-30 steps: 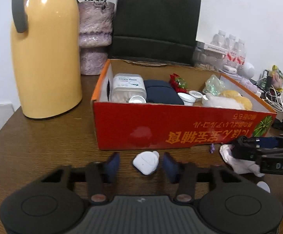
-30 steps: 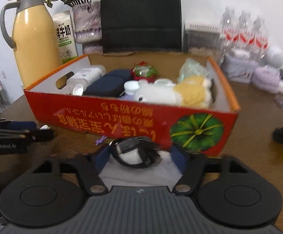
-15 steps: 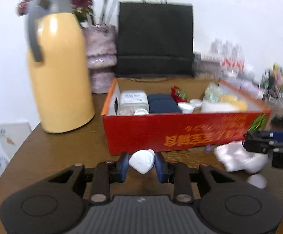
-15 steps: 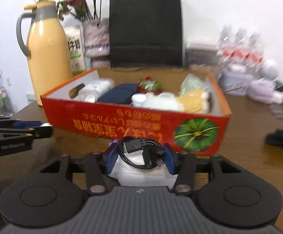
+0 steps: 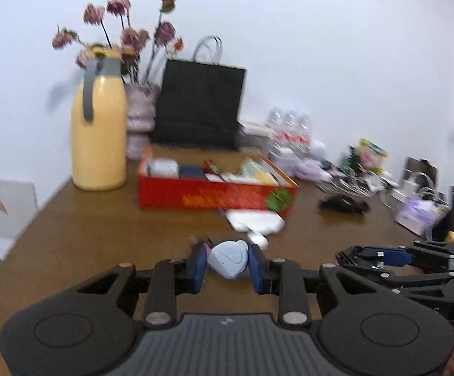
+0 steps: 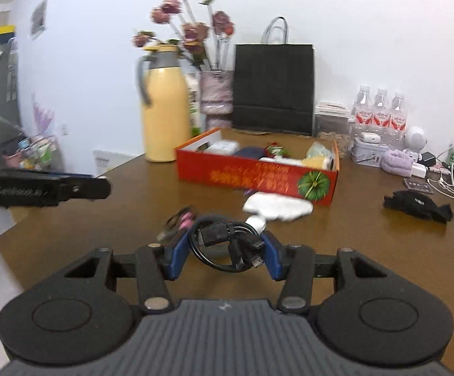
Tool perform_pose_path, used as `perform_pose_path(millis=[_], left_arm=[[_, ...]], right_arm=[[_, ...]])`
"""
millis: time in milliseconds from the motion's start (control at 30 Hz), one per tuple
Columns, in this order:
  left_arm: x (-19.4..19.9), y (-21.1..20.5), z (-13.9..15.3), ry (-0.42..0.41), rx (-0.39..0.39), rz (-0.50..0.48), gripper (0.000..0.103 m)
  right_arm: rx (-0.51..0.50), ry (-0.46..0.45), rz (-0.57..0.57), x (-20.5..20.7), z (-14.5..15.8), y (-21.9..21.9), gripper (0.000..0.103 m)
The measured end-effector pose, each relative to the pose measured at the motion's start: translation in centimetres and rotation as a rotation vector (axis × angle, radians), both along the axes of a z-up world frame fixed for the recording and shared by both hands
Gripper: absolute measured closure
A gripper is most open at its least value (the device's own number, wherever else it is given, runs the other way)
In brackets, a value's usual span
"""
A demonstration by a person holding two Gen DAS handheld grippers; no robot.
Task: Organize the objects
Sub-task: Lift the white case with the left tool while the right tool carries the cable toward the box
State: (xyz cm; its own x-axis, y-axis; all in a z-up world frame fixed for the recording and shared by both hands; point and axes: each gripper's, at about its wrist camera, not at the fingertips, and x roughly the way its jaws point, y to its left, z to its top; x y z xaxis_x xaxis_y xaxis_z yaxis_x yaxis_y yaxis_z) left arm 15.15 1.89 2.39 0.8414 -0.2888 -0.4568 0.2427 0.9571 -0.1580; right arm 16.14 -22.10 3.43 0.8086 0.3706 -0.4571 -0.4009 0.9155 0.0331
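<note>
My left gripper (image 5: 227, 264) is shut on a small white heart-shaped case (image 5: 228, 258), held above the brown table (image 5: 86, 235). My right gripper (image 6: 225, 252) is shut on a coiled black cable (image 6: 227, 242) with its plugs sticking out; the same gripper shows at the right of the left wrist view (image 5: 368, 258). The red cardboard box (image 6: 258, 177), also in the left wrist view (image 5: 214, 195), stands well ahead of both grippers, filled with several items. A white cloth (image 6: 277, 206) with a small white piece (image 6: 256, 222) lies in front of the box.
Behind the box stand a yellow thermos (image 5: 98, 134), a vase of dried flowers (image 5: 139, 119), a black paper bag (image 6: 274, 87) and water bottles (image 6: 380, 109). A black glove (image 6: 418, 203) and cords and clutter (image 6: 452, 175) lie at the right. A pink-and-black item (image 6: 180, 219) lies by the cable.
Both grippers closed on their objects, lifted them off the table and pulled back from the box, which now looks much smaller and farther away. The white cloth stayed on the table.
</note>
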Motion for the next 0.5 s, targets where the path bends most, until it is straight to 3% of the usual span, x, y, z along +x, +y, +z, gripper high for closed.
perform_pose_path(millis=[67, 200, 500], left_arm=[[-1.8, -0.4, 0.1, 0.019, -0.003, -0.016, 0.076], [-4.6, -1.3, 0.8, -0.027, 0.009, -0.038, 0.076], [-7.0, -1.8, 1.6, -0.064, 0.029, -0.029, 0.075]], right_arm=[[0.006, 0.011, -0.027, -1.9, 0.3, -0.7, 0.053], [0.017, -0.023, -0.048, -4.6, 1.4, -1.4, 0.052], [0.028, -0.054, -0.054, -7.1, 1.7, -1.7, 0.052]])
